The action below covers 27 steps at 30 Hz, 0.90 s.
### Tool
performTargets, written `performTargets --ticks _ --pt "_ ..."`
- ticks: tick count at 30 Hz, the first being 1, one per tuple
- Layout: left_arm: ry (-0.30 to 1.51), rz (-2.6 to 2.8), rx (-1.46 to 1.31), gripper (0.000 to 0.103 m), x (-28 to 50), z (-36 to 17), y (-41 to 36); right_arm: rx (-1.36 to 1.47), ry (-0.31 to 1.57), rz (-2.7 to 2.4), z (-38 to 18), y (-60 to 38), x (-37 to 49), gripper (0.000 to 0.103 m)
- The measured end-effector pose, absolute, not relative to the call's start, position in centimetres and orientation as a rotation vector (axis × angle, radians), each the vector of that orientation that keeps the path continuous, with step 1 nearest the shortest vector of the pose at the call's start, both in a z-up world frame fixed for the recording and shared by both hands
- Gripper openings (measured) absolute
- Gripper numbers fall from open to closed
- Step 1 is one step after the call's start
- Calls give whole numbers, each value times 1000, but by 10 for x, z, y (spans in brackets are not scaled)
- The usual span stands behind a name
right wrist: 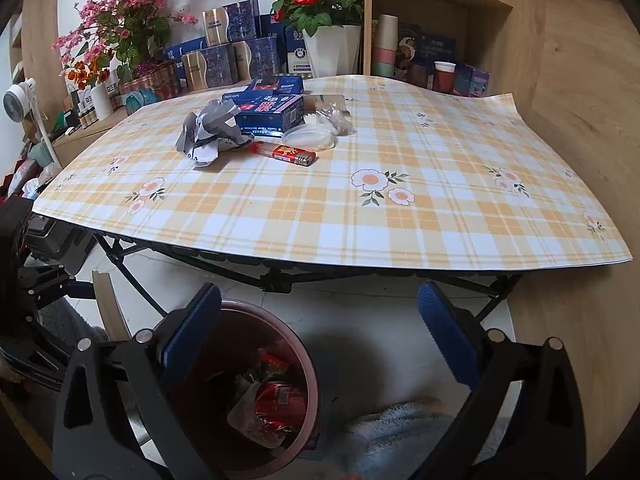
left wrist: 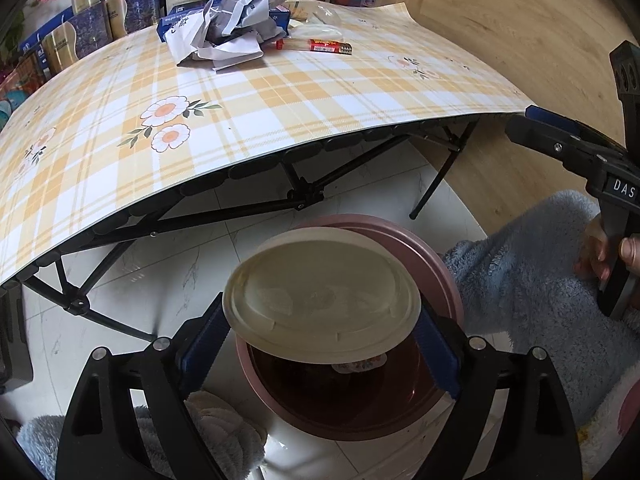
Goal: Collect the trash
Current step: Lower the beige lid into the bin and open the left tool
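My left gripper (left wrist: 320,340) is shut on a round cloudy plastic lid (left wrist: 320,296), one pad on each side of its rim. It holds the lid tilted just above a pink trash bin (left wrist: 448,280) on the floor. In the right wrist view the bin (right wrist: 312,380) holds red wrappers and clear plastic. My right gripper (right wrist: 320,320) is open and empty, over the floor beside the bin. On the table lie crumpled grey-white paper (right wrist: 208,132), a red stick-shaped packet (right wrist: 292,154), blue boxes (right wrist: 272,110) and a clear plastic lid (right wrist: 310,136).
A folding table with a yellow plaid cover (right wrist: 400,232) overhangs black crossed legs (left wrist: 304,196). A fluffy blue sleeve (left wrist: 520,264) and a hand sit at the right. Stacked boxes, flower pots (right wrist: 332,48) and a wooden shelf (right wrist: 440,20) line the far side.
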<state>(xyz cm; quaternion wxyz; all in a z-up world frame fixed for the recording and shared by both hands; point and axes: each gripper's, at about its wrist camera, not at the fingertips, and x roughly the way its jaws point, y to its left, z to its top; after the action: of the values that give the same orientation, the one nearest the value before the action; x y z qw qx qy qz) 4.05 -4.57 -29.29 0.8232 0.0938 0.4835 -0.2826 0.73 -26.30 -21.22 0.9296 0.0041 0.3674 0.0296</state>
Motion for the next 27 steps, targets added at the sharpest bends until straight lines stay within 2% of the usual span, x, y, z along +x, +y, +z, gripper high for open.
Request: performTargets --ticks 11,27 --pt "949 -586 157 90 39 -276 -38 34 755 68 -214 -267 8 97" --pt "771 -405 -75 94 45 -240 14 71 745 98 -213 -270 7 97"
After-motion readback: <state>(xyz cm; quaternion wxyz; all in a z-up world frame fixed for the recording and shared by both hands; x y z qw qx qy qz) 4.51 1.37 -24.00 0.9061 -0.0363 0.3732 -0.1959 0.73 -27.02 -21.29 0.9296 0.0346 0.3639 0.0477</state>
